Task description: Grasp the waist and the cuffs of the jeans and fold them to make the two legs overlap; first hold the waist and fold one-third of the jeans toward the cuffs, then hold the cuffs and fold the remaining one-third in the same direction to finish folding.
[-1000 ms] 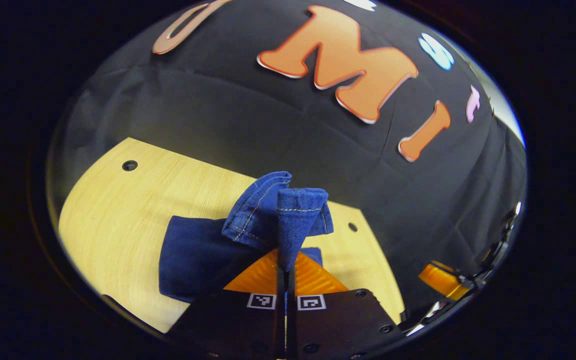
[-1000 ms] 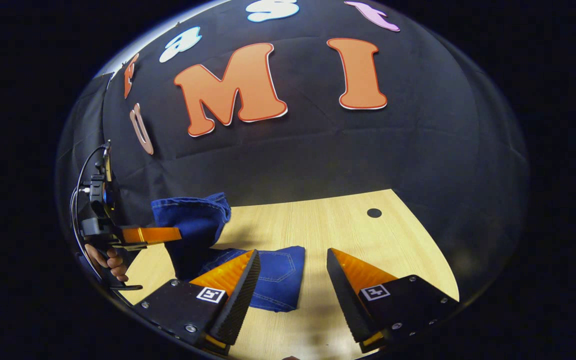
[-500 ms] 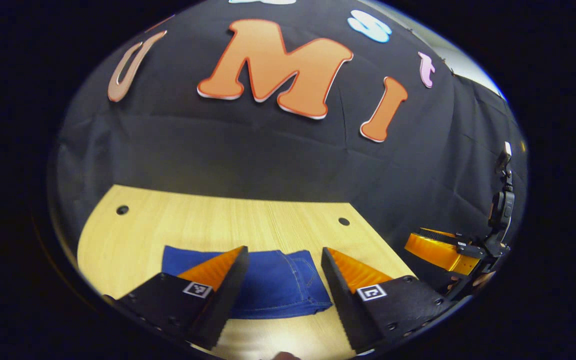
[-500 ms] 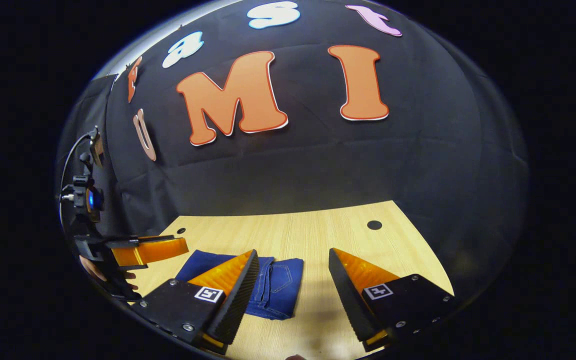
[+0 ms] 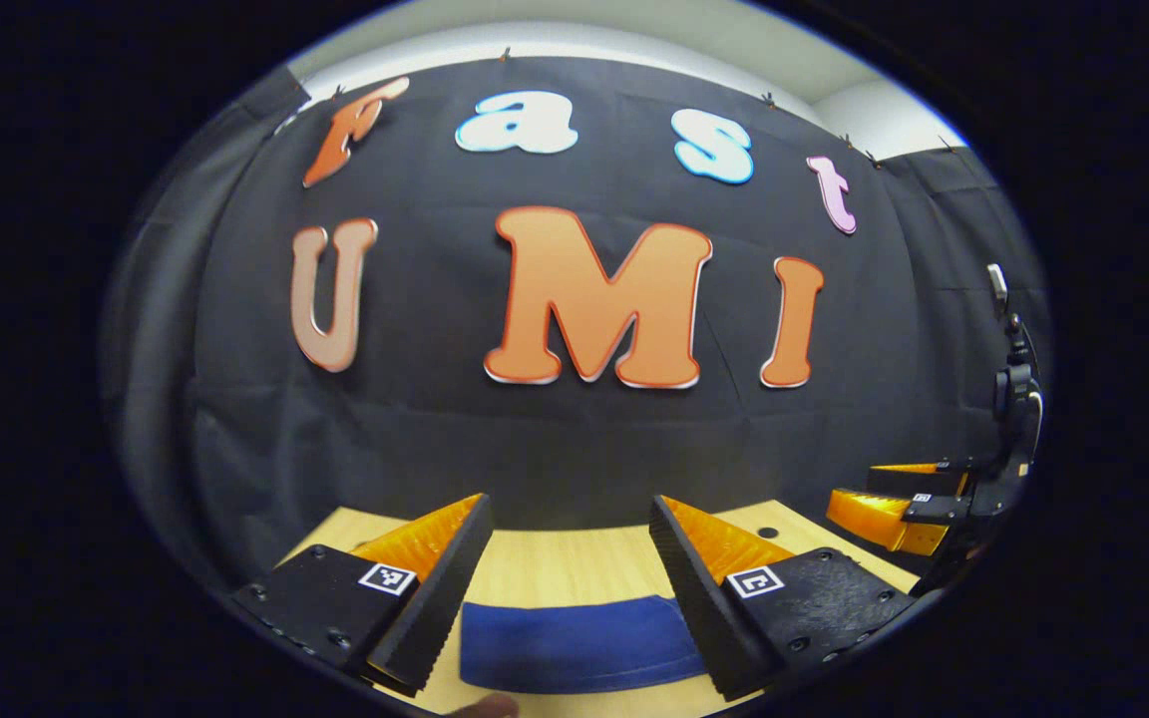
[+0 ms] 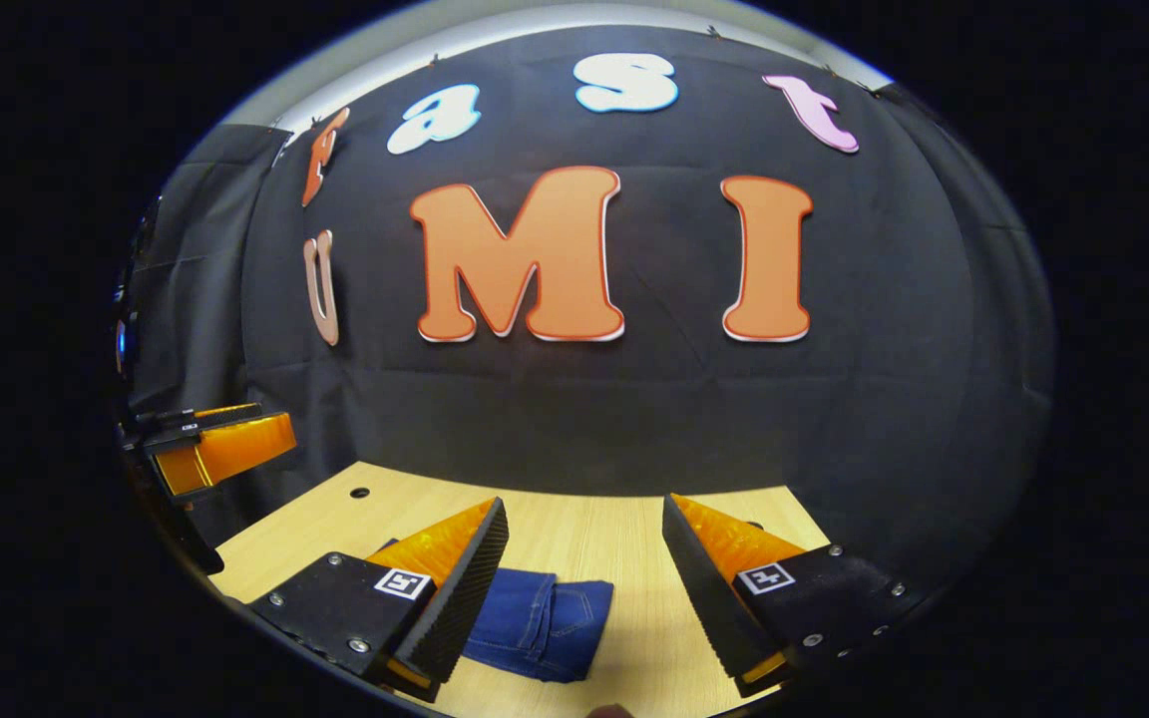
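Observation:
The blue jeans (image 5: 579, 643) lie folded into a flat packet on the wooden table (image 5: 555, 558), low in the left gripper view between that gripper's fingers. In the right gripper view the jeans (image 6: 540, 623) sit beside the left finger, a back pocket showing on top. My left gripper (image 5: 570, 514) is open and raised above the packet, holding nothing. My right gripper (image 6: 584, 514) is open too, lifted off the table to the right of the jeans. Each gripper also appears at the edge of the other's view: the right gripper (image 5: 899, 499) and the left gripper (image 6: 210, 444).
The table (image 6: 594, 538) has small round holes (image 6: 360, 493) near its back corners. The black cloth wall stands close behind the table's far edge.
The left gripper let go of the denim cuffs, opened and rose. The cuffs dropped onto the packet. Both cameras tilted up and back, so the table sank low in both views.

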